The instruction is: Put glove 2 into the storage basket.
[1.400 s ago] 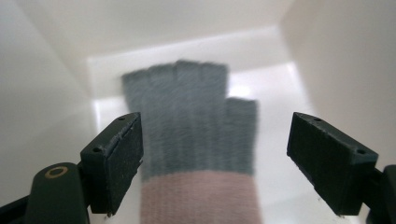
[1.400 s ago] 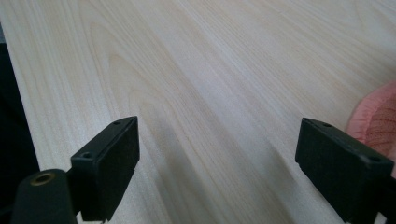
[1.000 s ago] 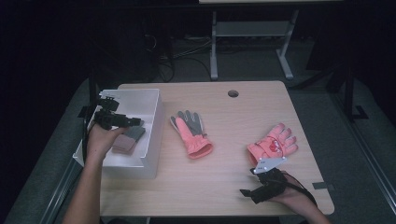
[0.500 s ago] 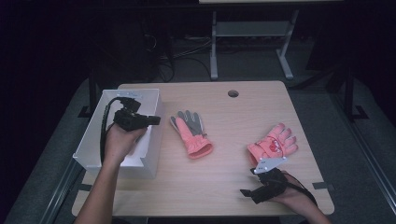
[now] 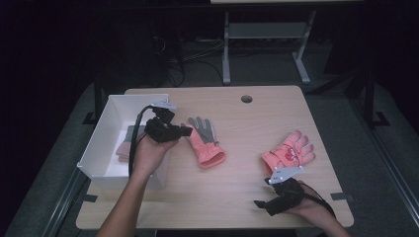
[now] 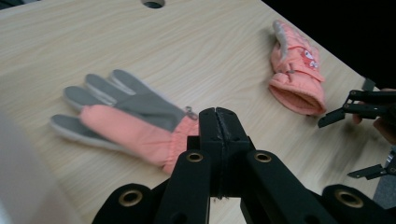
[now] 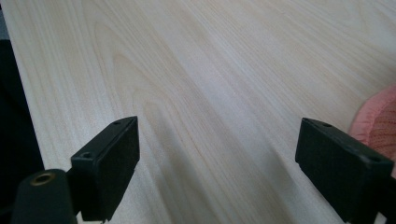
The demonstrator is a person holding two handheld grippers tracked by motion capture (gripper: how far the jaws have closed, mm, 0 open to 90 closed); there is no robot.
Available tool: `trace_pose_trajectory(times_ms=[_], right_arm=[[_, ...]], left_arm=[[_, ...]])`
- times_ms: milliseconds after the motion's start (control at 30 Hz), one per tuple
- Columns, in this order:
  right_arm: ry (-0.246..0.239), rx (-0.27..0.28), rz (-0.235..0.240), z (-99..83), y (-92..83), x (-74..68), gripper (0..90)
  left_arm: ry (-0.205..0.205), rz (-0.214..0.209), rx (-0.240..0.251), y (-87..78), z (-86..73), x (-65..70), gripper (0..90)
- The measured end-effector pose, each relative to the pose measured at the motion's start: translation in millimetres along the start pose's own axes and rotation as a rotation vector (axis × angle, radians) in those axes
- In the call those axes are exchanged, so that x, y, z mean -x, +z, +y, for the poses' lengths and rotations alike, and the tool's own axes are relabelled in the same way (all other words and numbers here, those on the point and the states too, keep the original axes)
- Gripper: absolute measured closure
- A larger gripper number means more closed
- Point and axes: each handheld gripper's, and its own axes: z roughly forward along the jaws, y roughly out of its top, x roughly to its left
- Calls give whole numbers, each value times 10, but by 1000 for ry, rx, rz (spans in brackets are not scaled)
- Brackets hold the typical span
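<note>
Palm-up pink glove with grey palm and fingers (image 5: 203, 140) lies flat at the high view's centre-left — cuff toward the near edge, fingers pointing away.

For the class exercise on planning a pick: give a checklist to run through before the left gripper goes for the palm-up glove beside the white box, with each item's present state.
1. Left gripper empty: ok, its jaws have just closed with nothing between them.
2. Jaws open for a grasp: not ok, they are shut together.
3. Palm-up glove free to take: ok, it lies flat on the table with nothing on it.
4. Right gripper out of the way: ok, it rests open near the front edge, by the other glove.
5. White box has room: ok, one glove lies inside, bare floor beside it.
</note>
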Motion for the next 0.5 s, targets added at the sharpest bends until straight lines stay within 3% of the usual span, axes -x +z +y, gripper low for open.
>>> trace_pose_trajectory(times_ms=[300,500], right_arm=[[0,2,2,-2,11,13,135],[-5,-2,3,-8,6,17,135]], left_arm=[[21,-25,-23,344,41,171,896],[24,0,-43,600,37,210,897]])
